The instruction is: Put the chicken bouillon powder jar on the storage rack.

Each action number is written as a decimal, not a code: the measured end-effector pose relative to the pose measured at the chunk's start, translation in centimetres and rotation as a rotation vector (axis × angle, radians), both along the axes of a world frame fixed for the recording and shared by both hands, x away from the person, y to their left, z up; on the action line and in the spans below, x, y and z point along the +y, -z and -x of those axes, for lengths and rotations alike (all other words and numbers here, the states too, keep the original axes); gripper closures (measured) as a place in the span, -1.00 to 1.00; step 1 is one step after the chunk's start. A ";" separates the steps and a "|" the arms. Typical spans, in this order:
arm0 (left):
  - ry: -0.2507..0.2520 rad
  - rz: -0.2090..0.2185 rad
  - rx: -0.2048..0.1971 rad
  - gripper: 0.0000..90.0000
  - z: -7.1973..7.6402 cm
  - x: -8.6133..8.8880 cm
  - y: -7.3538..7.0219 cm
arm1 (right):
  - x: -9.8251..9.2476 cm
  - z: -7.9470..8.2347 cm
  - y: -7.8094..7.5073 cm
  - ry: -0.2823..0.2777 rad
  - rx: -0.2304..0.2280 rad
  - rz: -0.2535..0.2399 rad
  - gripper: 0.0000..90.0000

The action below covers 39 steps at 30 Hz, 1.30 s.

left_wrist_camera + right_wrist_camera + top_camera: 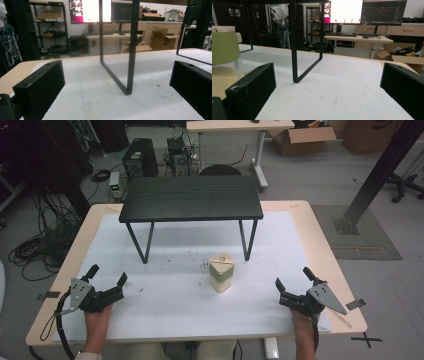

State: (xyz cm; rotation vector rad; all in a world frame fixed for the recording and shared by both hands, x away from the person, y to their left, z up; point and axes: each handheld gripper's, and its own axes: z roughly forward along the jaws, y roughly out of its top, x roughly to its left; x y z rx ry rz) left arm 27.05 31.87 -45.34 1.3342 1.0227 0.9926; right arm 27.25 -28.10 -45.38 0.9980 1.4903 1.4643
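The jar (221,272), three-cornered with a green band and pale grains inside, stands upright on the white mat (165,295) of the table (320,245), just in front of the black stand (190,198) and near its right legs. The left gripper (106,276) rests near the mat's front left, jaws spread wide with nothing between them. The right gripper (292,278) sits near the front right, jaws likewise wide and empty, the jar well apart to its left (224,60).

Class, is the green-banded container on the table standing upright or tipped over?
Upright: the container stands on its base on the white mat, lid facing up.
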 end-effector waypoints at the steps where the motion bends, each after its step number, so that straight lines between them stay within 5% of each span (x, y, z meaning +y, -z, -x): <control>1: 0.000 0.000 0.000 -1.00 0.0 0.0 0.0 | 0.0 0.0 0.0 0.000 0.001 0.000 -1.00; 32: 0.000 0.000 -0.001 -0.99 0.0 0.0 0.0 | 0.0 -0.3 -0.1 -0.007 0.018 0.002 -1.00; 39: 0.000 -0.001 -0.002 -0.99 0.0 0.0 0.0 | 0.4 -0.5 -1.3 -0.029 0.002 0.005 -1.00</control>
